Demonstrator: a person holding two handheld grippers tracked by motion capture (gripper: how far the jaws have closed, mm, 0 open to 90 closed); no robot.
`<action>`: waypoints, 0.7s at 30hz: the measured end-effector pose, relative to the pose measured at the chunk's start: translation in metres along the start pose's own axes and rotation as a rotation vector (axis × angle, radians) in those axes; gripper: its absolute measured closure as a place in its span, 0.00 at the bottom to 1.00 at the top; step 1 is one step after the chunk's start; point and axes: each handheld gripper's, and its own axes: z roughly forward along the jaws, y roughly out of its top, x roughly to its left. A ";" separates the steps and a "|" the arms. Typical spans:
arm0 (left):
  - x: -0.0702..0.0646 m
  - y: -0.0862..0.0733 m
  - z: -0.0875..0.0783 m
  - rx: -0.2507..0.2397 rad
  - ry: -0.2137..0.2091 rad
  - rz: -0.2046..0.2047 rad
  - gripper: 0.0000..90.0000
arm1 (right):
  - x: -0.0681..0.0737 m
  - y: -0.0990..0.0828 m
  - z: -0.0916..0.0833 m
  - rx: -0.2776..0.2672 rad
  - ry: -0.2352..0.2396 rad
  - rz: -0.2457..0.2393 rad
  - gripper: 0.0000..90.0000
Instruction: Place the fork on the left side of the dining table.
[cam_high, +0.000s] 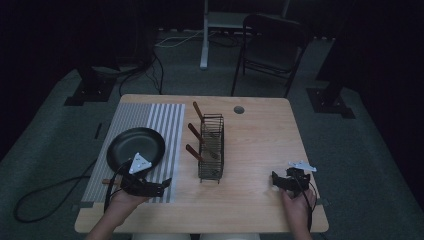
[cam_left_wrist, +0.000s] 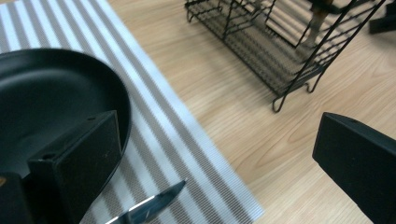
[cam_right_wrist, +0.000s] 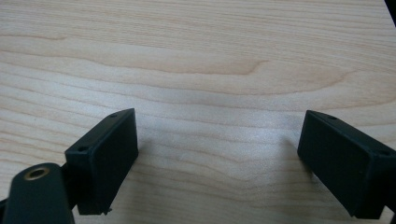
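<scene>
A black pan (cam_high: 135, 146) lies on a grey striped mat (cam_high: 167, 117) at the table's left. My left gripper (cam_high: 165, 186) hovers at the mat's near right corner, open and holding nothing. In the left gripper view its jaws stand wide apart (cam_left_wrist: 219, 154), with the pan (cam_left_wrist: 46, 98) at the left and a knife blade tip (cam_left_wrist: 149, 207) lying on the mat (cam_left_wrist: 154, 116) below. My right gripper (cam_high: 276, 181) is low over bare wood near the table's front right, open (cam_right_wrist: 219, 154) and empty.
A black wire rack (cam_high: 211, 147) stands mid-table with three brown wooden handles (cam_high: 194, 131) sticking out to its left; it also shows in the left gripper view (cam_left_wrist: 275, 42). A cable hole (cam_high: 238, 109) sits near the far edge. A chair (cam_high: 272, 47) stands beyond the table.
</scene>
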 end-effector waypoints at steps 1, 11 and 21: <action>-0.001 0.002 0.001 -0.003 0.000 0.004 0.01 | 0.000 0.000 0.000 0.000 0.000 0.000 0.13; -0.016 0.023 0.006 -0.030 -0.048 0.023 0.05 | 0.000 0.000 0.000 0.000 0.000 0.001 0.13; -0.032 0.047 0.020 -0.063 -0.103 0.027 0.05 | 0.000 0.001 0.001 -0.003 -0.005 0.004 0.14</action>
